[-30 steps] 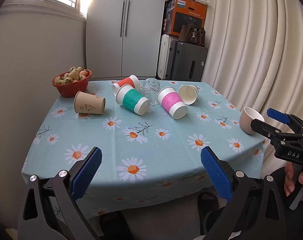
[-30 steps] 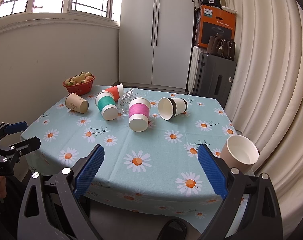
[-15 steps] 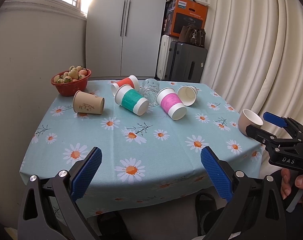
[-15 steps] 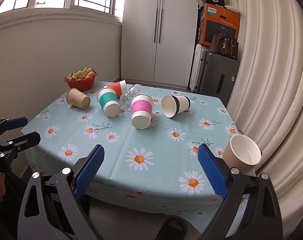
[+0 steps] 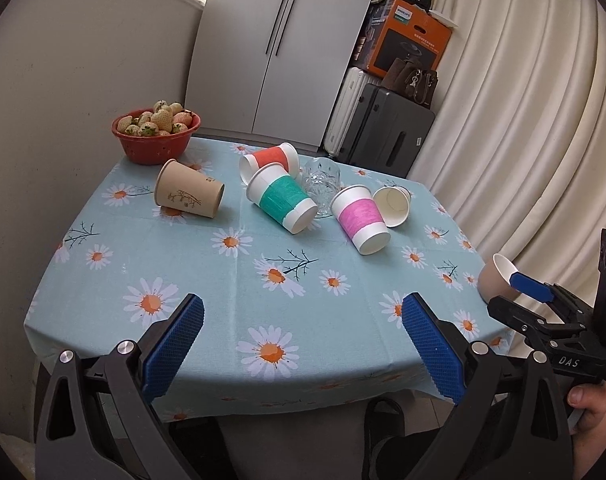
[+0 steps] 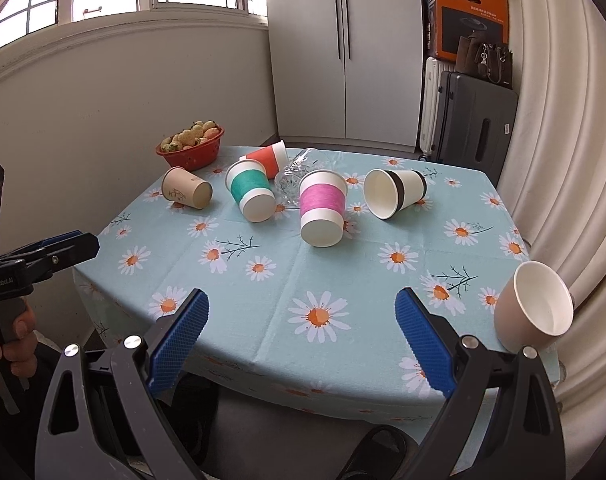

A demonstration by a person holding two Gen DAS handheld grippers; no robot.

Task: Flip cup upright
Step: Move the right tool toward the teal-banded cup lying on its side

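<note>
Several paper cups lie on their sides on the daisy tablecloth (image 5: 231, 288): a brown one (image 5: 189, 195), a red-banded one (image 5: 269, 159), a green-banded one (image 5: 282, 197), a pink-banded one (image 5: 361, 218) and a dark-banded one (image 6: 395, 193). A clear glass (image 5: 323, 184) lies among them. A beige cup (image 6: 533, 310) stands upright at the near right edge. My left gripper (image 5: 303, 344) is open and empty before the table's front edge. My right gripper (image 6: 303, 340) is open and empty too, just left of the beige cup.
A red bowl of strawberries (image 5: 155, 134) stands at the far left corner. White wardrobe doors (image 5: 279, 48), suitcases (image 5: 387, 132) and an orange box (image 5: 405, 38) are behind the table. Curtains (image 6: 563, 128) hang on the right. A wall (image 5: 75, 64) runs along the left.
Both grippers have drawn back and dipped slightly, so the table sits lower and farther in view. The cups have not moved. Both grippers stay open.
</note>
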